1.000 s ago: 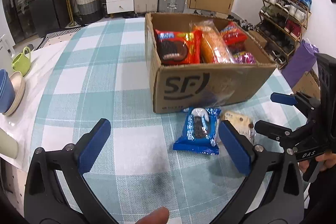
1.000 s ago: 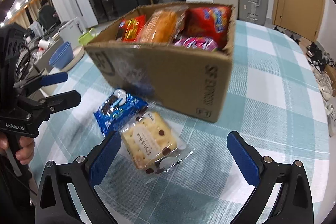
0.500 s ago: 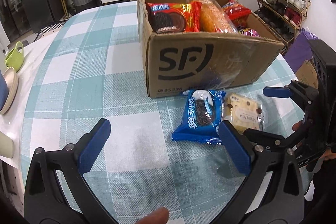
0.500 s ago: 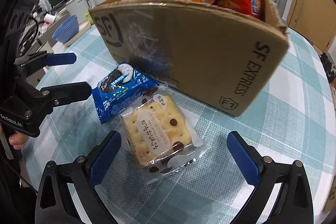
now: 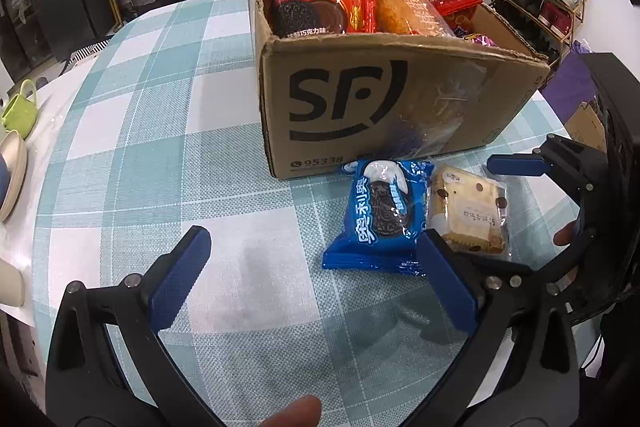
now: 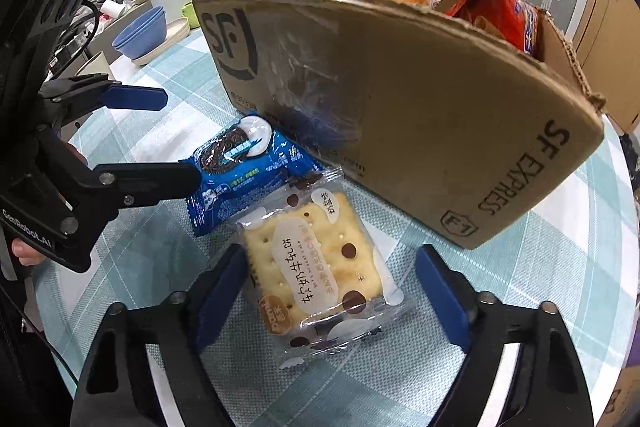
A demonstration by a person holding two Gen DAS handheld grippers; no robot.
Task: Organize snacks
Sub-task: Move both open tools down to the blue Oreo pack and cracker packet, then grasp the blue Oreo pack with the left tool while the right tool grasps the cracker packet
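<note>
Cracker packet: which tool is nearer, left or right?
Right. The right tool is open with its fingers either side of the cracker packet. The left tool is open over bare cloth beside the blue Oreo packet, farther off.

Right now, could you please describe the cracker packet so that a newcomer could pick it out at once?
Find the cardboard box printed SF on the checked tablecloth. Two packets lie on the cloth in front of it. The cracker packet is the clear one showing a pale square cracker with brown dots, beside the blue cookie packet.
</note>
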